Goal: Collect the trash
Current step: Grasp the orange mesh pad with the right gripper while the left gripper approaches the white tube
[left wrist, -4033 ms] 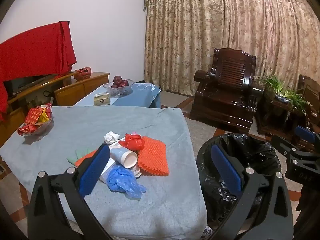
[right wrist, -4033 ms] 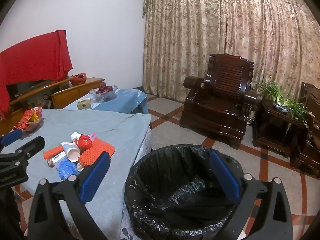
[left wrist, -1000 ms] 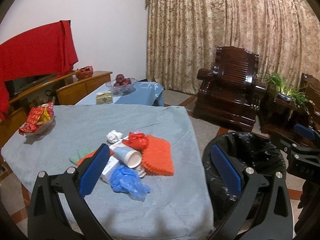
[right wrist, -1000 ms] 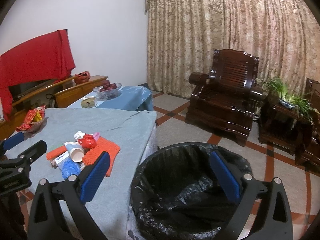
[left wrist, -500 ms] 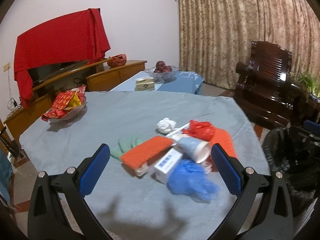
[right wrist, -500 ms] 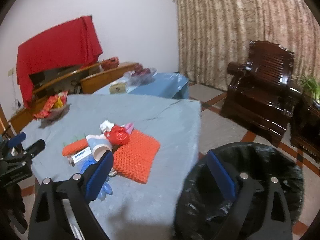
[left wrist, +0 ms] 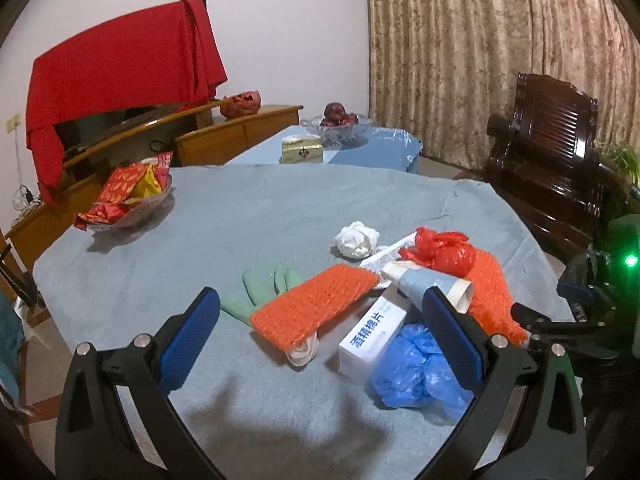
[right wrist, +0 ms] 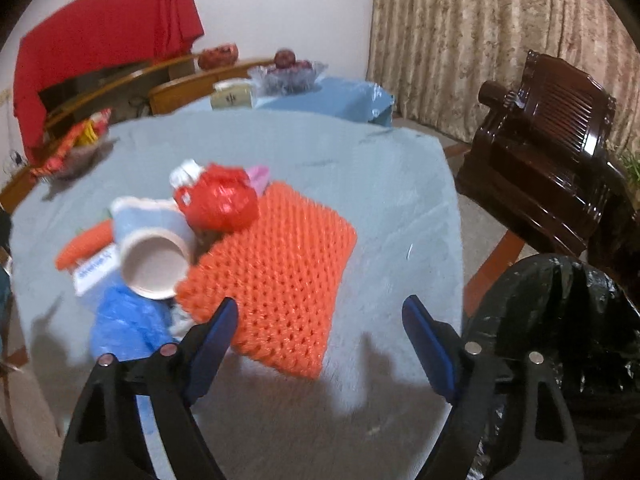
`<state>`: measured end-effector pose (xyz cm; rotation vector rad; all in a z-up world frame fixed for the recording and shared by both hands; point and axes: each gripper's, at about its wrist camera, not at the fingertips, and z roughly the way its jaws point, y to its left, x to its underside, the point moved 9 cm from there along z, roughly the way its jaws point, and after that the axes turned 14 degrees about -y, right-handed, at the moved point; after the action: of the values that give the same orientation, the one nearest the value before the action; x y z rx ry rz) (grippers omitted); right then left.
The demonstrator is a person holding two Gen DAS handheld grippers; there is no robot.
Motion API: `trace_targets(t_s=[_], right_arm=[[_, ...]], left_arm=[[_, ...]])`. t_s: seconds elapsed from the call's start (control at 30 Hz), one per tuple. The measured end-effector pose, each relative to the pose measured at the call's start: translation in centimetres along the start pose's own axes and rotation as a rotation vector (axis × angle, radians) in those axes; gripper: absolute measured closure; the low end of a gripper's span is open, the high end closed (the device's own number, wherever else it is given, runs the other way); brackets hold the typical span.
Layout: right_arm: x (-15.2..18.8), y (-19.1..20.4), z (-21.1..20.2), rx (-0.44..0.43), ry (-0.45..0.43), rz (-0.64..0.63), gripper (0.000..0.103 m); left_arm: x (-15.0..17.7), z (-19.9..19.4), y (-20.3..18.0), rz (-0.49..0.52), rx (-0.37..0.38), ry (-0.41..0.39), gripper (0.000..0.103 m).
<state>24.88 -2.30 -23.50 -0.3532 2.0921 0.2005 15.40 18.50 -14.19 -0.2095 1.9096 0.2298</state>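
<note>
Right wrist view: the right claw [right wrist: 318,330] is being held wide but has just been narrowing, nothing between its jaws, and is being aimed down at the near edge of the orange mesh pad [right wrist: 276,276], probably as the first piece to lift. Beyond it, a paper cup [right wrist: 154,262], a red bag [right wrist: 220,200] and a blue plastic wad [right wrist: 124,326] are lying heaped together on the grey-clothed worktop [right wrist: 360,184], with the black-lined bin [right wrist: 560,320] standing just beside its edge for short drops. The left claw [left wrist: 320,336] is being held wide and empty over the same heap from the other side.

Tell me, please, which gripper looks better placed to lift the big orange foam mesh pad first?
Probably the right gripper: its open jaws, which have just been narrowing with nothing between them, frame the orange mesh pad's near edge, with the black-lined bin beside it. The left gripper faces the far pile.
</note>
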Motion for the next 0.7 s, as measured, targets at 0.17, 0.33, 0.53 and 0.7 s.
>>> trace_targets(t_s=[0.17,0.33,0.53,0.7], right_arm=[[1.4,0.6,2.1,-0.008,0.063,-0.014,0.031],[2.7,1.4,2.9,-0.079,0.117,0.009,0.059],[2.3,1.9,2.2,-0.127,0.11,-0.014,0.091],[0.9,0.6,1.0,-0.114,0.086,0.021,0.091]], left_arm=[[1.0,1.2,-0.3,-0.011,0.019,0.026,0.005],[1.4,2.1,-1.2,-0.022,0.049,0.039,0.005],[1.5,3.3,-3.6,-0.029,0.111,0.058,0.011],[1.6,4.7,-6.4,-0.041,0.187,0.081,0.029]])
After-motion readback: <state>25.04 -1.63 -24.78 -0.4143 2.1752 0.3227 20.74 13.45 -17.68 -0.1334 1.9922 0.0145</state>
